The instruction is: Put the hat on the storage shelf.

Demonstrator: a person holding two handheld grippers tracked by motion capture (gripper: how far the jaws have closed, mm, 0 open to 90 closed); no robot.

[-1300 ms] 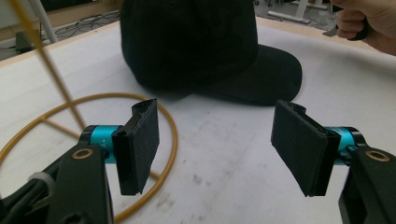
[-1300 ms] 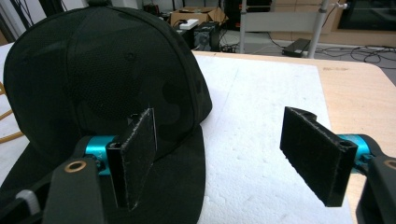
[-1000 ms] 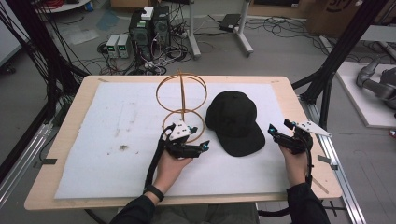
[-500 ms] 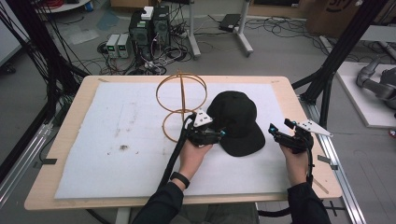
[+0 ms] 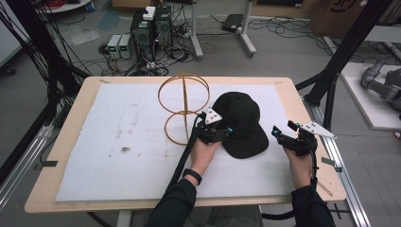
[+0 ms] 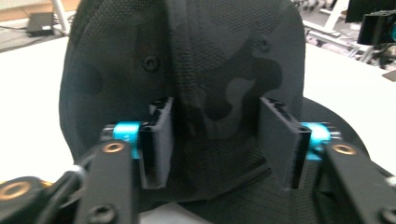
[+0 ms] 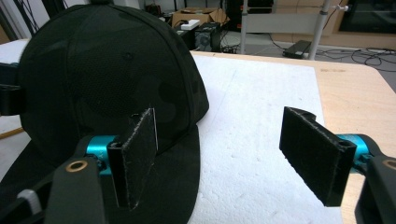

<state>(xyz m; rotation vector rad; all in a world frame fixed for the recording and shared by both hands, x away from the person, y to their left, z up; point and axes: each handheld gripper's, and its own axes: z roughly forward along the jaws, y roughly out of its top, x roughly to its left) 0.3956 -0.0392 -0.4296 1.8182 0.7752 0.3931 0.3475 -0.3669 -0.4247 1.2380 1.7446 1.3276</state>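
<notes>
While my left tongs [image 5: 226, 132] have just been closing around the black cap [image 5: 242, 124], nothing is pinched yet.
Cap sits right of centre on the desk [image 5: 90, 97]; my right tongs [image 5: 280, 135] hang spread at its right.

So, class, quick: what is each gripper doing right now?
Left gripper: jaws have just been closing around the black cap, not yet pinching it.
Right gripper: open, holding nothing, beside the cap.

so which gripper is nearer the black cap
Left. The left gripper is at the black cap, jaws closing around its crown. The right gripper sits open, apart, beside the brim.
</notes>
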